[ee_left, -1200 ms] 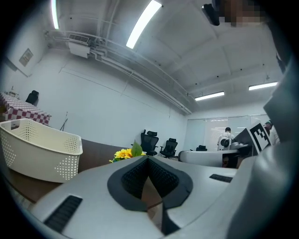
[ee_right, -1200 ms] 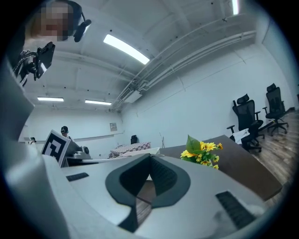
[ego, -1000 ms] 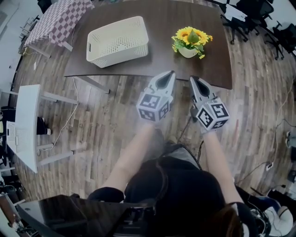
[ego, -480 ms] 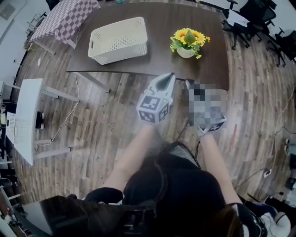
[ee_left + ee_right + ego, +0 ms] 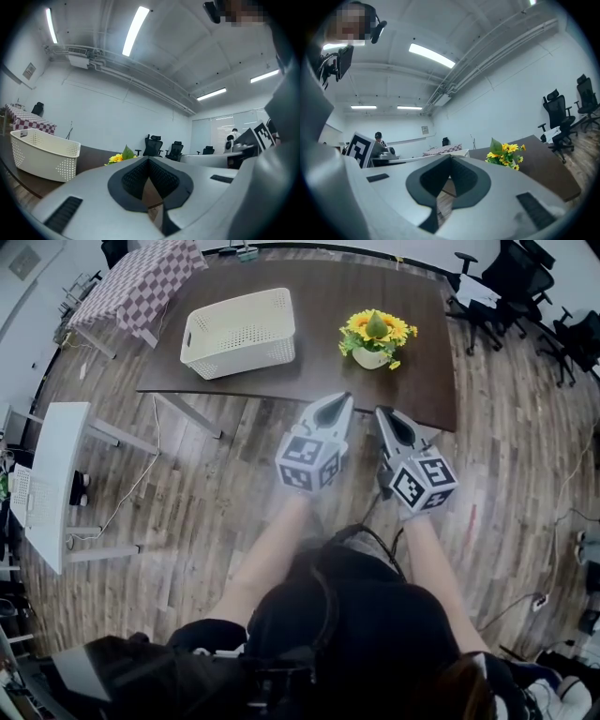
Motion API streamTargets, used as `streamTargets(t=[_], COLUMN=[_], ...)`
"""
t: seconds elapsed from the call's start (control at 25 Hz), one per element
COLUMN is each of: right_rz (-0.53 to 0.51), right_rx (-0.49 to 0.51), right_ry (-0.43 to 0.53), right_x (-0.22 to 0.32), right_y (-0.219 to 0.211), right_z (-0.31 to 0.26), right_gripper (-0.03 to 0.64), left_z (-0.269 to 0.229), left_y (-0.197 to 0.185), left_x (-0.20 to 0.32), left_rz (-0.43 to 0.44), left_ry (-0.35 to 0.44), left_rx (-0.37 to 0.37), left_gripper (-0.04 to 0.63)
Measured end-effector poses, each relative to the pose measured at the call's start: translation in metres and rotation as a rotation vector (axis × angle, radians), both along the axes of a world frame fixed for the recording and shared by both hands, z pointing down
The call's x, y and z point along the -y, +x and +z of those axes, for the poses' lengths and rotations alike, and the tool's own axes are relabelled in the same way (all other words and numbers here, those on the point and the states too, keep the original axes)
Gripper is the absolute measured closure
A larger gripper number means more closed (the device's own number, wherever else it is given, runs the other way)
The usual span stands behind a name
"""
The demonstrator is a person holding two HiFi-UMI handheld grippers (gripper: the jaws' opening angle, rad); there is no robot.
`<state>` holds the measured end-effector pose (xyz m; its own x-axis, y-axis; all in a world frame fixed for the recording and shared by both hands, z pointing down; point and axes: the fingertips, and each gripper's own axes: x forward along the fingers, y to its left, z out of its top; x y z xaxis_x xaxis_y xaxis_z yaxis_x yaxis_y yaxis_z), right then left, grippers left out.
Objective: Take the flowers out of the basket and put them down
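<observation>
Left claw (image 5: 344,397) and right claw (image 5: 381,412) fully closed, empty, short of the surface's (image 5: 319,381) near edge | flowers (image 5: 377,337) upright toward its right edge, well apart from the basket (image 5: 239,332) | placing looks done; best approach: stay clear of them.

Flowers (image 5: 377,337) right of basket (image 5: 240,332)

Head view: steeply down from above table (image 5: 319,315). Gripper views: level, low, near table edge, both sharing sunflowers (image 5: 505,154).
</observation>
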<state>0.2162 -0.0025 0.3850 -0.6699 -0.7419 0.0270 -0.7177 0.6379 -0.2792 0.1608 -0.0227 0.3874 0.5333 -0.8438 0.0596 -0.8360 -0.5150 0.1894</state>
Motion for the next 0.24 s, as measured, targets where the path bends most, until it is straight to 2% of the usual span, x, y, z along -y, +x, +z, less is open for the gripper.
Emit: streamTargets(t=[0.24], right_rz=[-0.019], right_rx=[0.020], right_ry=[-0.002], right_x=[-0.0057], right_y=[0.0001], right_z=[-0.0013], right_gripper=[0.617], left_z=[-0.0041], left_y=[-0.0030], left_x=[-0.0037], left_rz=[-0.018], left_ry=[0.001], left_rx=[-0.012], left_gripper=[0.595])
